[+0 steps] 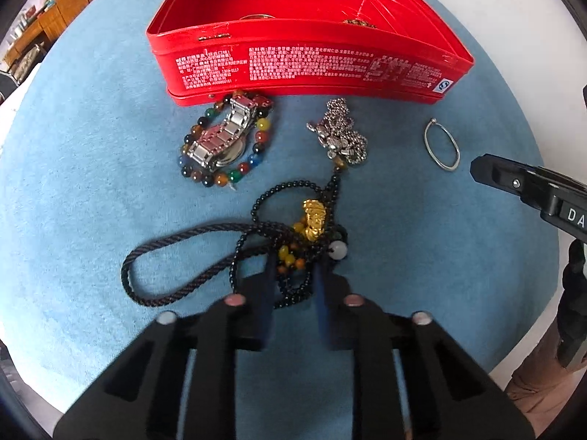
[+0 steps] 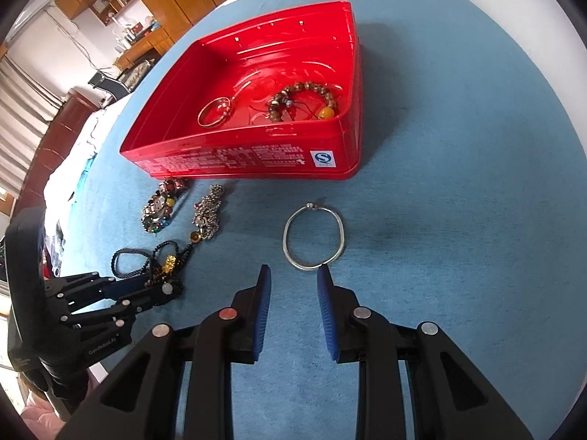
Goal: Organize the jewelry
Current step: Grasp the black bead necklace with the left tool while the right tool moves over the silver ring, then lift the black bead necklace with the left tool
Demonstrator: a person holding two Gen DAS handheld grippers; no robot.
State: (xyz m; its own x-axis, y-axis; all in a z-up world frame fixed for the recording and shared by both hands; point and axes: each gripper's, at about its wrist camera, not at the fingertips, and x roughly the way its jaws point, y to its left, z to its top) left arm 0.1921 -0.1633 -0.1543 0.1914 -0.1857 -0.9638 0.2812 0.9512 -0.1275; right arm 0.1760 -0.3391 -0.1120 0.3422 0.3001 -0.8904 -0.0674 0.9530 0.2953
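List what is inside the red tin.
In the red tin lie a thin ring bangle and a brown bead bracelet with an amber bead. The near wall hides the floor strip just behind it.

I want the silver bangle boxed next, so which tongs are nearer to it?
Right. The right tongs sit just short of the silver bangle, one fingertip at its rim. The left tongs are off at the black bead necklace.

The tin (image 2: 256,139) is bright red, with white small print and a white-blue label on its side. The cloth (image 1: 91,183) is light blue. The bead bracelet (image 1: 225,139) has green, yellow, brown, blue and black beads around a silver watch (image 1: 223,139). The black bead necklace (image 1: 293,220) carries a gold charm (image 1: 313,220). The bangle (image 2: 313,236) is silver.
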